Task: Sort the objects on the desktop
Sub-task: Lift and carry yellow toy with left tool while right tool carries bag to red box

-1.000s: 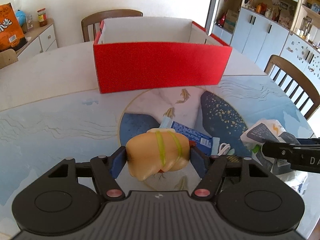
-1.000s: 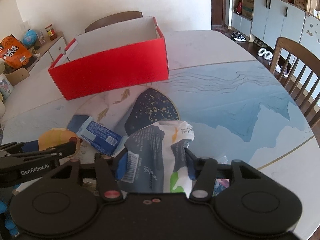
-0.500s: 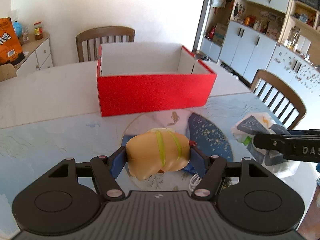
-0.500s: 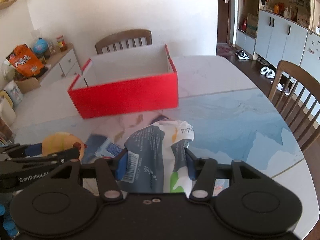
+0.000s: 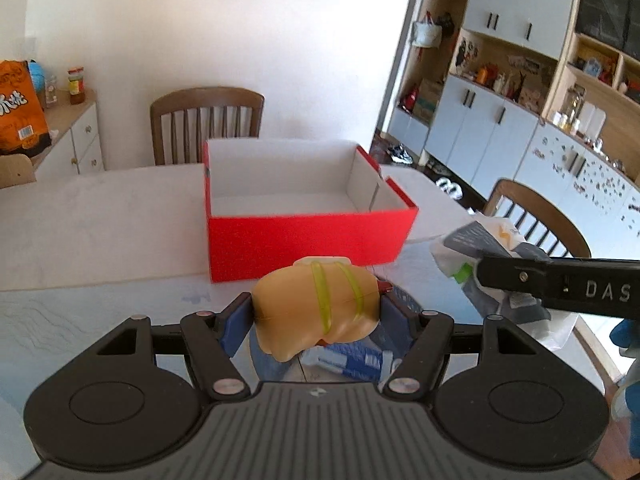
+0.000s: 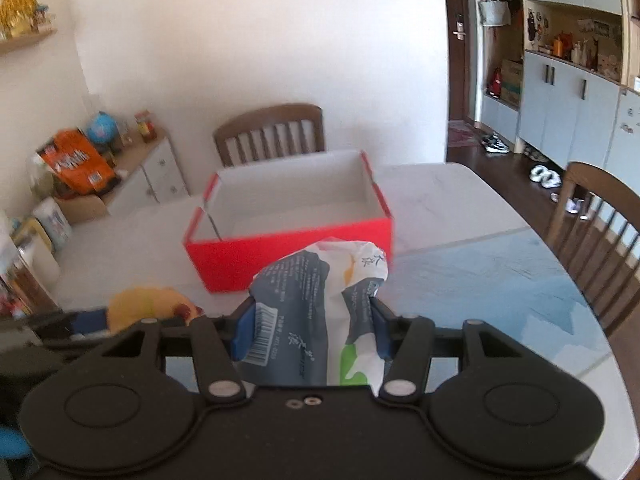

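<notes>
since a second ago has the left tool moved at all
Yes. The left tool, shut on the yellow toy, has risen: the red box now sits lower and smaller in its view, its white inside showing, and the chair behind it is in full view.

Right wrist view | we see the right gripper (image 6: 311, 322) clamped on a grey-and-white snack bag (image 6: 320, 304) | open red box (image 6: 292, 216) on the bench (image 6: 472, 280) beyond | yellow plush toy (image 6: 148, 306) at left.
</notes>
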### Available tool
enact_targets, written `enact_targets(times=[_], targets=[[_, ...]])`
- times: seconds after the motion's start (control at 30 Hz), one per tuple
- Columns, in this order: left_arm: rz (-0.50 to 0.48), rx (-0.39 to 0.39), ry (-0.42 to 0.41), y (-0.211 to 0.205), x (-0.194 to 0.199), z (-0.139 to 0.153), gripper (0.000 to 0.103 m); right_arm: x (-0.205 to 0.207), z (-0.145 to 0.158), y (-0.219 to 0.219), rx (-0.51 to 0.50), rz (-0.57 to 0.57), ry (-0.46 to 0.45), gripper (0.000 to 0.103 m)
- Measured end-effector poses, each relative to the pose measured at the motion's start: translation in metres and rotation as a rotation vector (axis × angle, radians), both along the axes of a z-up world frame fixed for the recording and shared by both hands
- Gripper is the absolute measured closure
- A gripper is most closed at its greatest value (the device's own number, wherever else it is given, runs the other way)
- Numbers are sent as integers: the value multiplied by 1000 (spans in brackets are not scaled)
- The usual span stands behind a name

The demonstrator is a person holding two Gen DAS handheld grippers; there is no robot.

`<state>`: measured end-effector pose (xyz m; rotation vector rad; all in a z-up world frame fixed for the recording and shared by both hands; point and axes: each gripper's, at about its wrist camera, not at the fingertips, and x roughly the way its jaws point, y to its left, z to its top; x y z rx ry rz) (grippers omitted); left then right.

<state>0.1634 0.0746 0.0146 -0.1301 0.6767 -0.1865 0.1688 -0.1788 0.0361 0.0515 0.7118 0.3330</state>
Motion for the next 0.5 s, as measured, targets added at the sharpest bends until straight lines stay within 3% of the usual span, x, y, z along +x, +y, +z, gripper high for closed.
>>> enact_targets(times=[0.2, 0.5], targets=[[34, -16, -23, 2, 23, 13, 35, 25, 16, 11, -17, 59, -50, 47], [96, 0, -34, -4, 79, 19, 35, 81, 13, 20, -28, 111, -17, 47]])
